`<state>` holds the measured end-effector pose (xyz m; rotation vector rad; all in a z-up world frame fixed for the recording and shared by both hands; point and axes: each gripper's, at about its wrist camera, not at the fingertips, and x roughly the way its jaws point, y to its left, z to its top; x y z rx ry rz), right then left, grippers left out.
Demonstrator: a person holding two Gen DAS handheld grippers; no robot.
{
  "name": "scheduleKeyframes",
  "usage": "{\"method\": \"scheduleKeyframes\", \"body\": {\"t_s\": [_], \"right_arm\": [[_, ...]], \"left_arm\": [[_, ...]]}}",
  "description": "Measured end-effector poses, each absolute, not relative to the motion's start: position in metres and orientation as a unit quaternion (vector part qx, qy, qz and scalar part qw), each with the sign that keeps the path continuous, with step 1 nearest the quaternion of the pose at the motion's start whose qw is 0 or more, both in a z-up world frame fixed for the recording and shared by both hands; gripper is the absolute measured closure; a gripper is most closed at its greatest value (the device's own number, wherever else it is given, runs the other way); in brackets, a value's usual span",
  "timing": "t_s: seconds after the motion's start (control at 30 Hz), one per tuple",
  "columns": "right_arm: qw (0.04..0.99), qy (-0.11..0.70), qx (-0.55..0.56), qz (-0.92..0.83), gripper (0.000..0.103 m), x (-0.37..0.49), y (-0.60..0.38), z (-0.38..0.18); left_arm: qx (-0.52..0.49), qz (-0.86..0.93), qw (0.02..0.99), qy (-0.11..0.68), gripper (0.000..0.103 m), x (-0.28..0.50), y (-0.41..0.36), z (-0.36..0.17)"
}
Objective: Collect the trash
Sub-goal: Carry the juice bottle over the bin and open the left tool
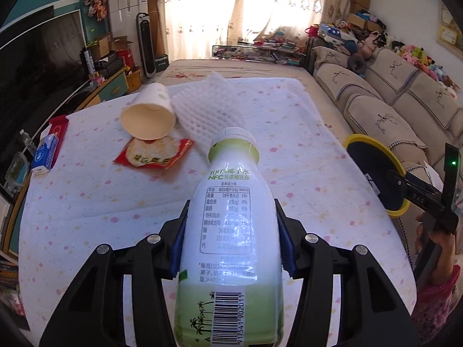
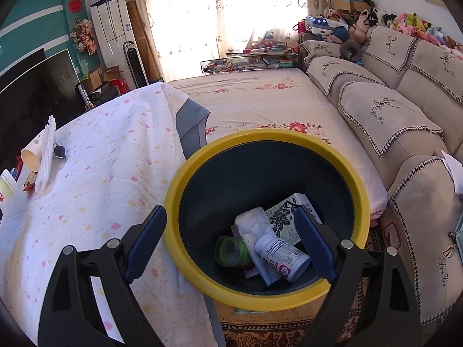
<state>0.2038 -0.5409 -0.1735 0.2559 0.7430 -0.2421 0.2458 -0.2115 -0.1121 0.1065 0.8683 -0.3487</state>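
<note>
My left gripper (image 1: pixel 231 240) is shut on a white and green coconut-water bottle (image 1: pixel 231 219) and holds it above the cloth-covered table (image 1: pixel 86 202). On the table lie a tipped paper cup (image 1: pixel 149 115), a white foam net (image 1: pixel 208 107) and a red snack wrapper (image 1: pixel 153 154). My right gripper (image 2: pixel 231 245) is open and empty, with its fingers either side of the near rim of the yellow-rimmed dark bin (image 2: pixel 185 196). The bin also shows at the right of the left wrist view (image 1: pixel 373 170). In the bin lie a white pill bottle (image 2: pixel 282 256), a green jar (image 2: pixel 231 251) and a printed box (image 2: pixel 285 219).
A small blue carton (image 1: pixel 43 156) and a red packet (image 1: pixel 59 128) lie at the table's left edge. A beige sofa (image 2: pixel 405 133) runs along the right. A bed with a flowered sheet (image 2: pixel 260 98) lies beyond the bin. A TV (image 1: pixel 37 57) stands at the left.
</note>
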Motion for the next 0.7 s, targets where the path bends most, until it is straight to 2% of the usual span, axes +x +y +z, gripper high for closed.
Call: {"method": "scheduleKeyframes", "body": {"t_s": [0.4, 0.7], "right_arm": [[0.921, 0.338, 0.126, -0.148, 0.018, 0.158, -0.584, -0.158], [0.919, 0.332, 0.127, -0.170, 0.018, 0.129, -0.619, -0.154]], "left_arm": [[0.101, -0.298, 0.859, 0.403, 0.052, 0.238, -0.370, -0.092], [0.115, -0.338, 0.827, 0.434, 0.052, 0.268, -0.483, -0.122]]}}
